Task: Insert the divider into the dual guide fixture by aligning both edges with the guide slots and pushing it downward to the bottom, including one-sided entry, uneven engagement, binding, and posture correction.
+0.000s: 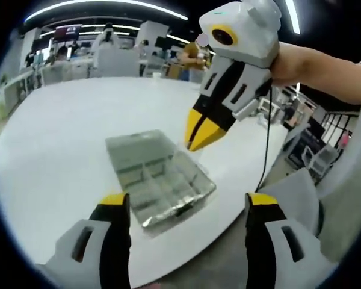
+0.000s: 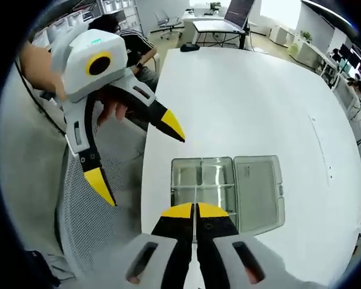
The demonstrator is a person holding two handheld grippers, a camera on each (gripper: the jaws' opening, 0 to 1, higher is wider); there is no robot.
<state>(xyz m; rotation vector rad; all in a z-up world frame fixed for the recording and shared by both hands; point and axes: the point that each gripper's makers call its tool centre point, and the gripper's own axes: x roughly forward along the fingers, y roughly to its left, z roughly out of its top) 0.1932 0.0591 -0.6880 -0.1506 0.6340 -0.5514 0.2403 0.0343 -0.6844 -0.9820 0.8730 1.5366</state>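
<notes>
A clear plastic compartment box [image 1: 159, 180] lies near the white table's front edge, with its lid [image 2: 259, 192] folded open beside the tray [image 2: 203, 174]. Thin clear partitions cross the tray. My right gripper [image 1: 198, 137] hangs tip-down over the tray's far side. In the right gripper view, my right gripper [image 2: 195, 211] has its yellow tips pressed together on a thin clear divider [image 2: 195, 195] that is barely visible and stands edge-on over the tray. My left gripper [image 1: 188, 201] is open wide on the near side of the box and holds nothing. In the right gripper view, my left gripper [image 2: 138, 156] is off the table's edge.
The round white table [image 1: 60, 132] carries the box close to its edge. A grey mesh chair [image 2: 90, 223] stands beside the table below my left gripper. A cable [image 1: 266, 150] hangs from my right gripper. Desks, chairs and people are far behind.
</notes>
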